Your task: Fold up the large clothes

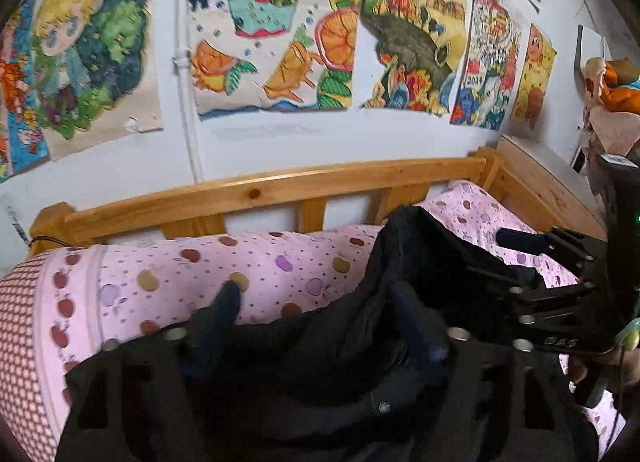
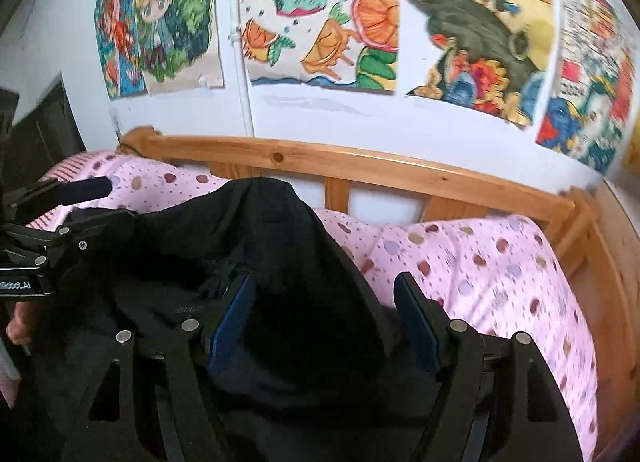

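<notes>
A black garment (image 1: 320, 354) hangs bunched and lifted off the pink spotted bed sheet (image 1: 180, 274). In the left wrist view my left gripper (image 1: 316, 294) has the dark cloth packed between its blue-padded fingers (image 1: 222, 310), and it looks shut on it. My right gripper (image 1: 508, 258) shows at the right edge, one finger buried in the cloth. In the right wrist view the garment (image 2: 272, 246) rises in a peak past my right gripper (image 2: 323, 282), whose pads (image 2: 234, 314) press its sides. The left gripper (image 2: 100, 201) stands at the left on the garment's other end.
A wooden bed rail (image 1: 260, 189) runs along the far side of the mattress, with a corner post (image 2: 580, 201) at the right. Children's drawings (image 1: 272, 29) cover the white wall behind. Stuffed toys (image 1: 612, 89) sit at the far right.
</notes>
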`<state>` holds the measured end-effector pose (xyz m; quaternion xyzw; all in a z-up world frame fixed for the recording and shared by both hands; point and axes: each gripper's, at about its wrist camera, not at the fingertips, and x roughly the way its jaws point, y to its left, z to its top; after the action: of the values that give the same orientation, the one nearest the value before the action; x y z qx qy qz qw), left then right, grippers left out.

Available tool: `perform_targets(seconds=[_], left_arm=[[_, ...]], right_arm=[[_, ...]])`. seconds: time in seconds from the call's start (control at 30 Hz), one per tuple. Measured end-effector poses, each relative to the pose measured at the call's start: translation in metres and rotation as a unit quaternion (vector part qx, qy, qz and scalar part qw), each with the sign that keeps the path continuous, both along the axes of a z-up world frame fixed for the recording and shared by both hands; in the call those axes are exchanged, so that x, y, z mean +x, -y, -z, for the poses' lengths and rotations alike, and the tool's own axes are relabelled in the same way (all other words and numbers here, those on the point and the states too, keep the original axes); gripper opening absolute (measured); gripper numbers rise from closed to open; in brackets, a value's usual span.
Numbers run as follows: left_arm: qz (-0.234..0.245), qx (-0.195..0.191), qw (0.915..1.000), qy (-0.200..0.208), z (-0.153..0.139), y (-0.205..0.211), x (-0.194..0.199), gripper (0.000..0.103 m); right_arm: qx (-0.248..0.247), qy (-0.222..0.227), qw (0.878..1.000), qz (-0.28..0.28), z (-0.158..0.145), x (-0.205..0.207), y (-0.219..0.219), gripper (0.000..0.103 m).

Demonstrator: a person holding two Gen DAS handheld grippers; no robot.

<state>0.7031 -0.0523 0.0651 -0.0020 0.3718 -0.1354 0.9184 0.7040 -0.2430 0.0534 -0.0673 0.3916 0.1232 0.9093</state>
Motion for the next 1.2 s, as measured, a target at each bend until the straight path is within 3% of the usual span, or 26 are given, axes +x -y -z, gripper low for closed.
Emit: perform_targets(seconds=[0.1,0.17,0.2,0.23,0.27,0.53,0.7,0.9,1.03,1.2], left_arm=[[0.015,-0.007,0.9996,-0.021,0.008,0.008,0.008,0.045],[0.024,-0.012,0.9992,-0.029,0.011,0.012,0.009,0.023],[0.025,-0.012,0.9992,-0.027,0.011,0.013,0.008,0.012],[0.024,-0.009,0.9995,-0.02,0.009,0.014,0.006,0.01],[0.024,-0.009,0.9996,-0.014,0.006,0.014,0.004,0.009],[0.045,-0.034,0.9973,0.046,-0.026,-0.004,-0.034,0.005],[0.078,-0.008,0.9947,0.066,-0.034,-0.006,-0.077,0.005],[0.106,0.025,0.9933,0.038,-0.008,0.001,-0.109,0.004],[0.102,0.042,0.9937,-0.018,0.034,0.005,-0.11,0.004],[0.087,0.044,0.994,-0.051,0.078,0.01,-0.104,0.004]], right_arm=[[-0.006,-0.011,1.0,0.003,0.009,0.011,-0.007,0.045],[-0.011,-0.012,1.0,0.012,0.012,0.012,-0.009,0.019],[-0.01,-0.008,1.0,0.014,0.012,0.011,-0.008,0.014],[-0.002,-0.005,1.0,0.015,0.01,0.009,-0.005,0.012],[0.01,-0.003,1.0,0.015,0.006,0.005,-0.001,0.007],[0.061,0.041,0.997,-0.001,-0.031,-0.048,0.033,0.003],[0.056,0.053,0.997,-0.022,-0.038,-0.084,0.041,0.003],[0.04,0.018,0.999,-0.03,-0.004,-0.112,0.04,0.003],[0.053,-0.012,0.998,-0.019,0.03,-0.11,0.04,0.003],[0.056,-0.046,0.997,-0.003,0.084,-0.104,0.032,0.003]])
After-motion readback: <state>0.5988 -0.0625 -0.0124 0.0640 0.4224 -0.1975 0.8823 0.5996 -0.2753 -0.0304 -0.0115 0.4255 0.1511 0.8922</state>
